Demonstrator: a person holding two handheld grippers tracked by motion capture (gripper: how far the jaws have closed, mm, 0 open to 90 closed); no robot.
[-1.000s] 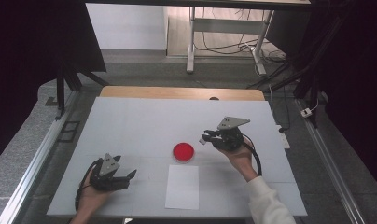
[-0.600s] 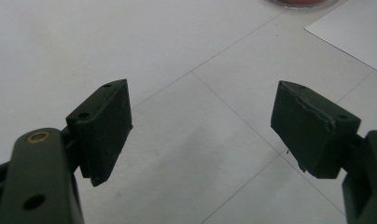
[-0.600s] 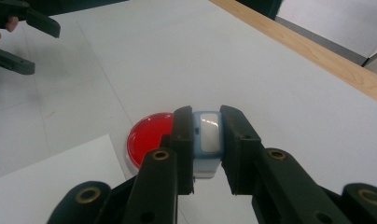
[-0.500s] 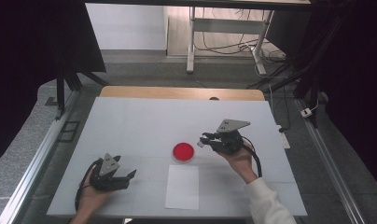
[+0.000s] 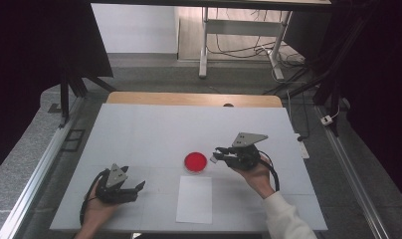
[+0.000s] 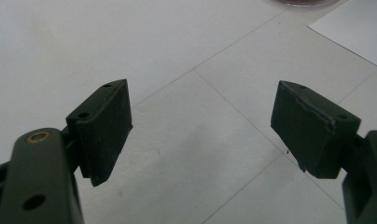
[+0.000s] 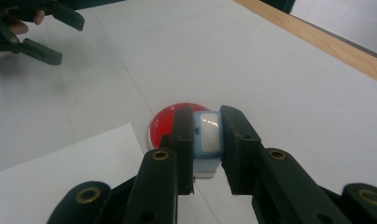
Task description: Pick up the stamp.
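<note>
Clamping small pale-blue block with white face (image 7: 206,140), right gripper (image 7: 206,154) holds it between both jaws, above table. Block long axis runs along jaws, pointing away from camera toward red round dish (image 7: 177,122); lower end hidden between jaws, exact type hard to make out. High view: right gripper (image 5: 223,157) just right of red dish (image 5: 195,162), block too small to resolve. White paper sheet (image 5: 194,199) lies near dish. Left gripper (image 5: 134,190) rests on white table (image 5: 154,129), jaws wide apart, nothing between; dish cut off at top edge of left gripper view.
</note>
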